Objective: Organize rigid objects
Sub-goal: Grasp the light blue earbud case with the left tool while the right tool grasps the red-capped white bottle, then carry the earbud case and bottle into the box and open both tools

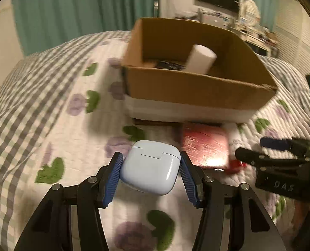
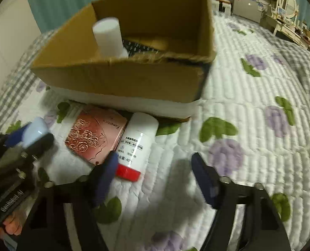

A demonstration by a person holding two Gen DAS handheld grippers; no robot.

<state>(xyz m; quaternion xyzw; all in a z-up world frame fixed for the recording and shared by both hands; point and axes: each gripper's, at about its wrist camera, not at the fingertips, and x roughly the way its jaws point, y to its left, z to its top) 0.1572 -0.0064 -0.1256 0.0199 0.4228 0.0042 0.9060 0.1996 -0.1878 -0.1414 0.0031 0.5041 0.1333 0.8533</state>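
Left claw [image 1: 149, 167] clamped on the earbud case [image 1: 149, 168], lifted above the bed [image 1: 50, 96]; right claw [image 2: 155, 171] apart, holding nothing.
Next move, judged: carry the case toward 12 o'clock over the cardboard box [image 1: 196, 87] wall and release; the bottle [image 2: 137, 140] and pink tin [image 2: 94, 136] lie outside the box.

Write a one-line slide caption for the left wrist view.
Left gripper clamps a pale blue earbud case above the quilt, facing the cardboard box.
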